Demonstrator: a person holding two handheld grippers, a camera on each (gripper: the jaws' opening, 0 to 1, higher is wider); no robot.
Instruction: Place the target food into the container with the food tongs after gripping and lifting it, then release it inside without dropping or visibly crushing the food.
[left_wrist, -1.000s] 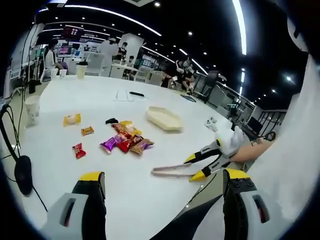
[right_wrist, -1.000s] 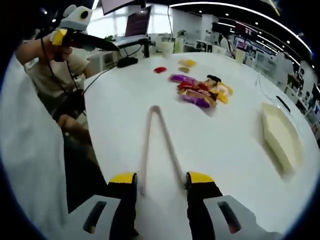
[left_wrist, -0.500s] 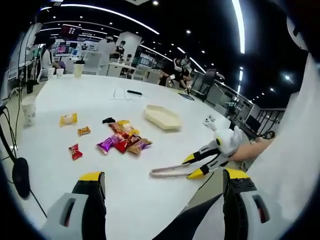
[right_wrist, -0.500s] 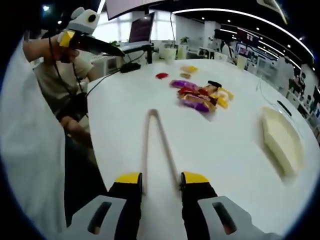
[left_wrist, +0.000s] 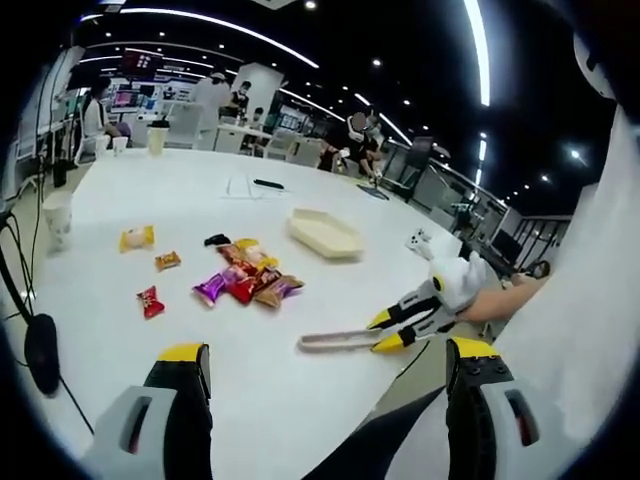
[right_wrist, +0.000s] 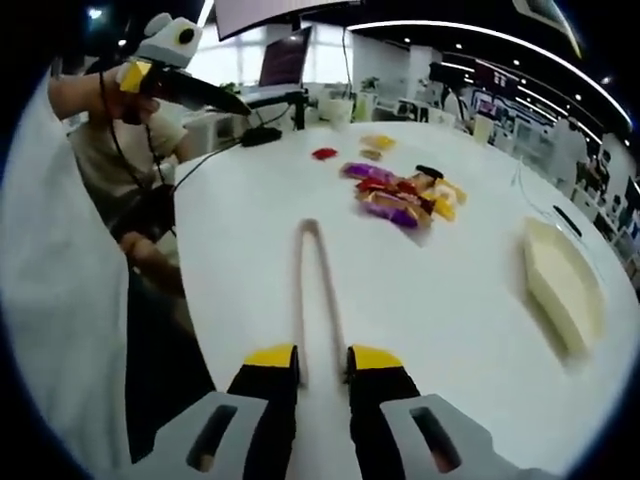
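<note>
The left tongs (left_wrist: 325, 400) are wide: in the left gripper view the two yellow-tipped jaws stand far apart with nothing between them, raised above the near edge of the white counter (left_wrist: 130, 190).

The right tongs (right_wrist: 322, 372) are narrow. In the right gripper view the jaws press on the two open ends of the food tongs (right_wrist: 318, 285), one arm against each jaw. The arms are squeezed close together and the joined end points away from the camera. The food tongs lie low over the counter; contact with the surface cannot be confirmed.

The target food is a pile of wrapped snacks (right_wrist: 400, 195) on the counter, beyond the far end of the food tongs and well apart from it. The wrappers are purple, red, yellow and brown. A red snack (left_wrist: 150, 300), an orange snack (left_wrist: 167, 261) and a yellow snack (left_wrist: 137, 238) lie singly, apart from the pile.

The container (right_wrist: 565, 285), a pale shallow tray, stands on the counter to one side of the pile, not touching it.
</note>
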